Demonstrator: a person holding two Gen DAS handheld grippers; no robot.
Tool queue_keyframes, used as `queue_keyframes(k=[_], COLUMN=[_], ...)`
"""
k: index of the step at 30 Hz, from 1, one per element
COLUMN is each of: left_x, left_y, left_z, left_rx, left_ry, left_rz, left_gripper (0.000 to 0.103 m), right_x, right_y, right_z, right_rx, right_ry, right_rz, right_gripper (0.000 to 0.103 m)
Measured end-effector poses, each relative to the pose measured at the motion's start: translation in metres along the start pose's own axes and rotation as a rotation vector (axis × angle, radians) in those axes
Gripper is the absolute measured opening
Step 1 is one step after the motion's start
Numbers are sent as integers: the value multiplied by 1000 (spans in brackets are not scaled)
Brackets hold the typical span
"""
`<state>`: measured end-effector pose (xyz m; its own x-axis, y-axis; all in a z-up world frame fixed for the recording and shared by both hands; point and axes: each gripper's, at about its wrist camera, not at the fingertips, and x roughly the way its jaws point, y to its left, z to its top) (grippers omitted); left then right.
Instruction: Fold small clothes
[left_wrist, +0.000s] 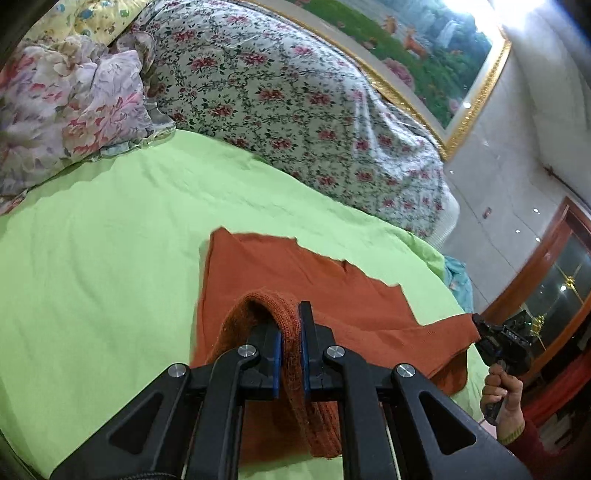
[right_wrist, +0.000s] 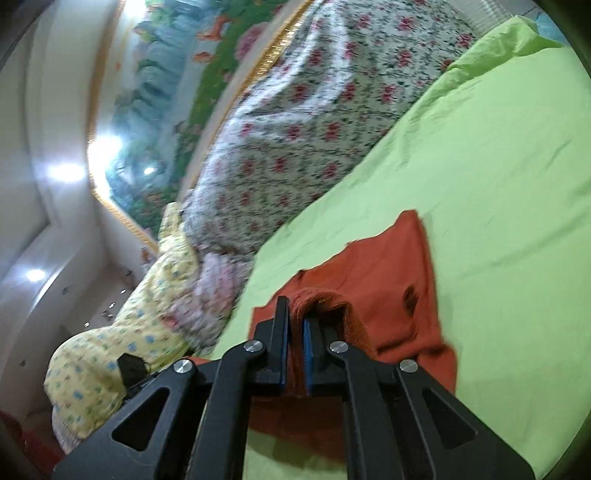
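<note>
I had both grippers clamped on the near hem of the rust-orange knit garment (left_wrist: 295, 280), which lay on the green sheet (left_wrist: 110, 258) with its far part flat and its near edge raised. My left gripper (left_wrist: 290, 332) pinched a ribbed bunch of the knit between its blue pads, and my right gripper (right_wrist: 295, 332) pinched a similar bunch, as far as the blurred view showed. I judged two separate holds were there to keep the hem taut and level, so it could be carried over the flat part as one straight fold. The floral quilt (left_wrist: 277, 92) lay well beyond.
</note>
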<state>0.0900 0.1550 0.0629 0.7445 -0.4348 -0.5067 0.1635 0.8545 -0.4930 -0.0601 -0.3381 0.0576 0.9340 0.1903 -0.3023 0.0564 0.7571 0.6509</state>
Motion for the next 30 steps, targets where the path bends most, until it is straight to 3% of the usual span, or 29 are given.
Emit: queue_keyframes(k=[9,23,26,28,30], left_x=[69,155,152,142,125], left_y=[22,69,64,60,49], left_z=[29,23,25,24,22], left_rx=[-37,-121,-104,-89,-48], left_ry=[49,177,188,203,195], left_rz=[32,120,133,140,147], left_gripper=[6,7,10,25,29], right_x=[61,101,108,107,101], right_y=[-24,-74,-78,-79,-77], right_z=[44,52,54,55,56], right_rx=[6,66,64,89,113], right_ry=[37,93,110,123,122], right_rz=[-158,-343,-373,-380,-375], right_gripper=[8,8,9,11,14])
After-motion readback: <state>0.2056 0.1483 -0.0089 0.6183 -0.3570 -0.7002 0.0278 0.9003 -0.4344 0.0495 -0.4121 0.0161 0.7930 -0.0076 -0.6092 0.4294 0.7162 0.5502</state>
